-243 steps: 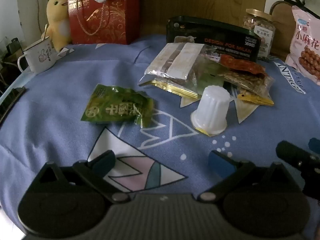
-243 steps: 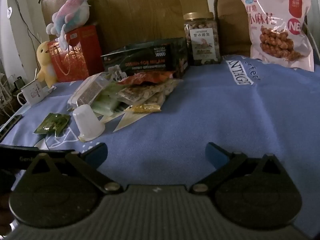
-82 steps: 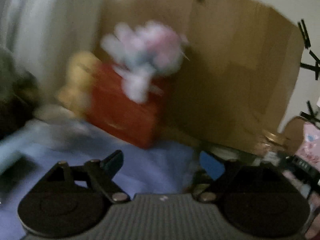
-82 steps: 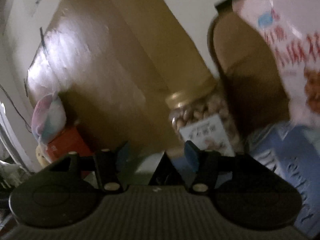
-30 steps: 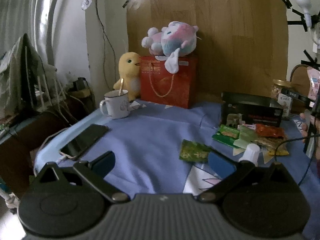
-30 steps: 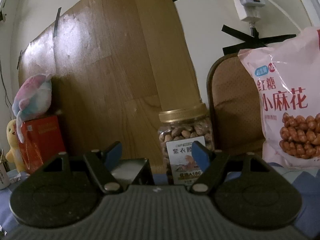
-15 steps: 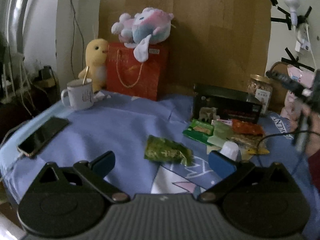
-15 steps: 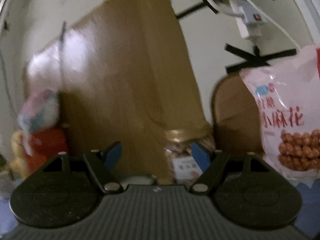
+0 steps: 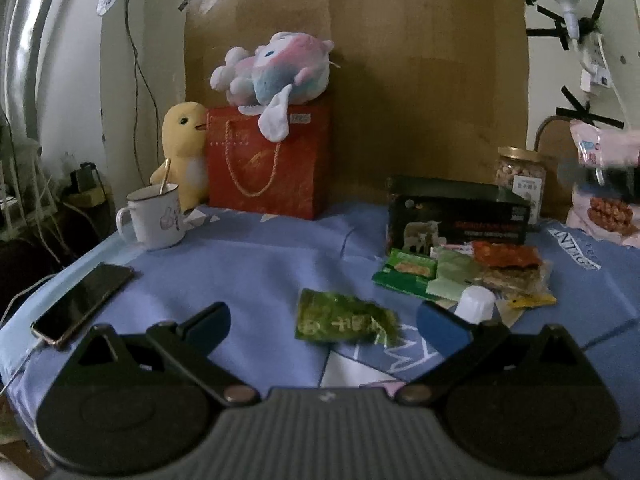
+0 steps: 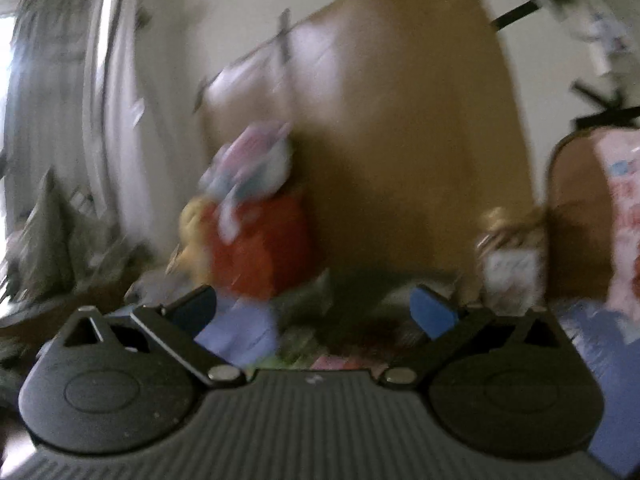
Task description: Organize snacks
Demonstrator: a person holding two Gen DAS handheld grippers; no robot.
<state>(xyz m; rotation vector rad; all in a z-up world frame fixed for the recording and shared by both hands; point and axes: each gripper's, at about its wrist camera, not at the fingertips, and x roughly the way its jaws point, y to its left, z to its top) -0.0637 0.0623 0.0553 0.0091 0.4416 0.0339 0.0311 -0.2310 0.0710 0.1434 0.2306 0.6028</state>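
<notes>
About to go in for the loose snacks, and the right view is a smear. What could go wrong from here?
The white cup sits close against the snack pile; a grab there may tip it or snag several packets. The right gripper, jaws opening with nothing between them, is too blurred to aim. The mug and phone lie near the table edge.

Cardboard sheet (image 9: 400, 80) leaning taped against pale wall (image 9: 156, 8); daylight glowing through curtain (image 10: 52, 80) at left.

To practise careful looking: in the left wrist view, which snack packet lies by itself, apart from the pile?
The green packet. It lies alone on the blue cloth, nearest the camera, while the other packets overlap beside the dark box.
</notes>
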